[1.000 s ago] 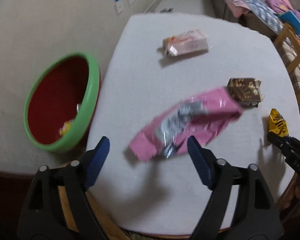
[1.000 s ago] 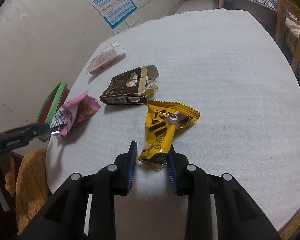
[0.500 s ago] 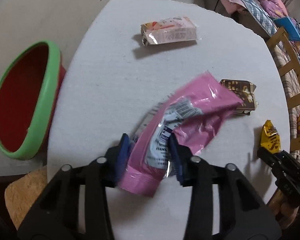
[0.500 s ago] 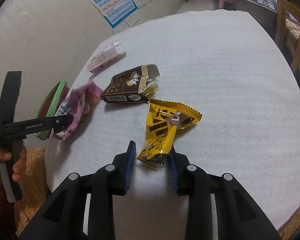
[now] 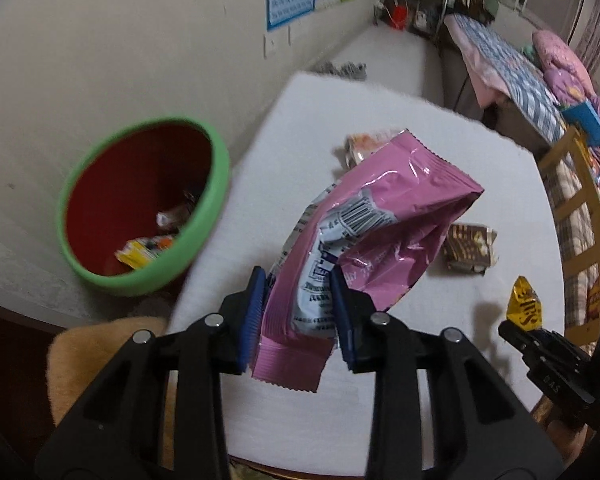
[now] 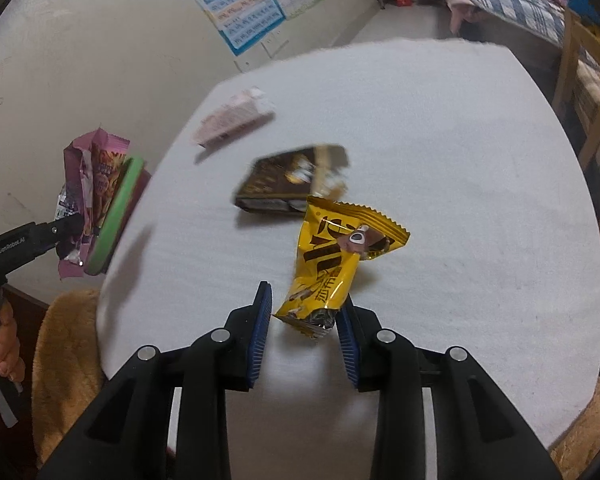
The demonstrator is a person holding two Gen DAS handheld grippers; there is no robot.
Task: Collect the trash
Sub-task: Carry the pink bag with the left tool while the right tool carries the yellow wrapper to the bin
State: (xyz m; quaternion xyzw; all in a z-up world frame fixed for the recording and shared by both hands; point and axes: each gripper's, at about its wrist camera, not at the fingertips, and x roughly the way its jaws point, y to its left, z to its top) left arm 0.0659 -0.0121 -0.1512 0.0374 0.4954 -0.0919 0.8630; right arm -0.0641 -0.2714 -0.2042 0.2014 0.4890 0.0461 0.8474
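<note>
My left gripper point(image 5: 297, 312) is shut on a pink snack bag point(image 5: 364, 232) and holds it in the air above the table's left edge, near the green-rimmed red bin point(image 5: 139, 204). In the right wrist view the pink bag point(image 6: 87, 192) hangs beside the bin's rim point(image 6: 117, 216). My right gripper point(image 6: 304, 328) holds a yellow candy wrapper point(image 6: 332, 260) by its lower end, lifted off the white table point(image 6: 460, 200). A dark brown torn box point(image 6: 287, 184) and a pale pink packet point(image 6: 231, 116) lie on the table.
The bin holds several wrappers point(image 5: 147, 250). A tan cushioned stool point(image 6: 67, 344) stands at the table's near left. A wooden chair point(image 5: 576, 200) and a bed point(image 5: 512, 76) are on the right. A wall with posters point(image 6: 251, 4) is behind.
My left gripper closed on the pink bag, lifted it and swung it left toward the bin. My right gripper raised the yellow wrapper off the table.
</note>
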